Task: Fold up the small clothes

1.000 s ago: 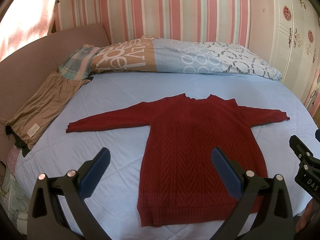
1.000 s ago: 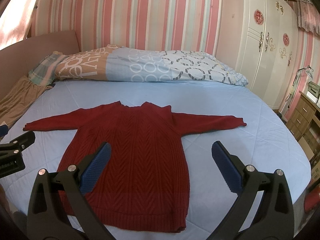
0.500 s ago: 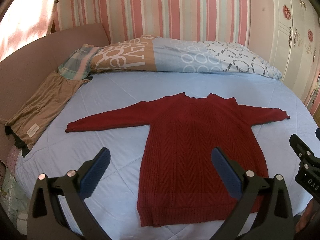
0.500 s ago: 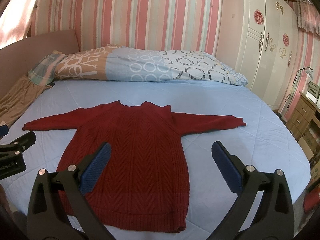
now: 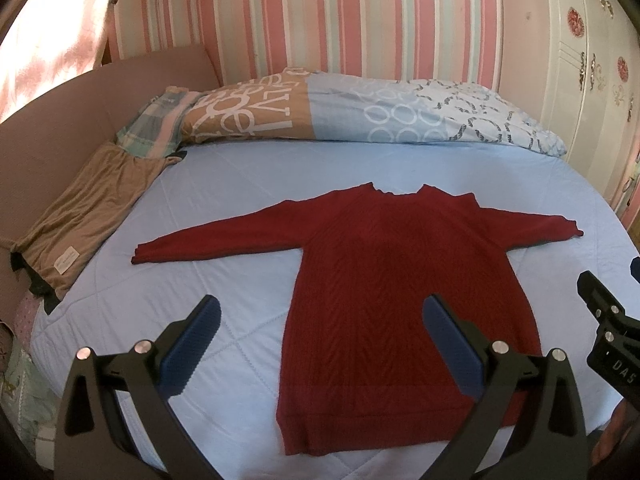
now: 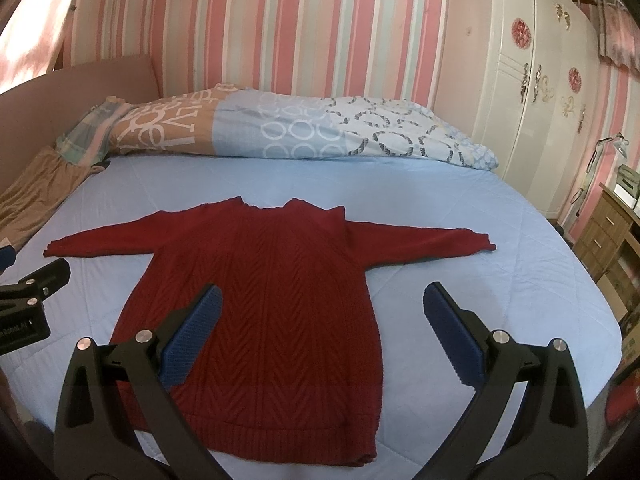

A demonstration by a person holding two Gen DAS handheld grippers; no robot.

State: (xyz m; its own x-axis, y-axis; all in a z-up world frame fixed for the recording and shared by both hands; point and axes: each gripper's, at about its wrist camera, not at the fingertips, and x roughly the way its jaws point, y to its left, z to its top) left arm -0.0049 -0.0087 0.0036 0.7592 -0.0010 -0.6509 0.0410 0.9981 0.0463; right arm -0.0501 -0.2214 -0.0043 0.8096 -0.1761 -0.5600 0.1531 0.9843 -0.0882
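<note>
Left wrist view: red sweater (image 5: 400, 300) flat ahead, hem nearest, sleeves spread sideways. Left gripper (image 5: 320, 332) nearer left sleeve; right gripper (image 6: 320, 320) likewise spread wide, empty.

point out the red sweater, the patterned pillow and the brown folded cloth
red sweater (image 5: 404, 280), left wrist view, middle of its chest panel
patterned pillow (image 6: 280, 128), right wrist view, light blue middle section with the ring print
brown folded cloth (image 5: 92, 208), left wrist view, middle of its top surface
</note>
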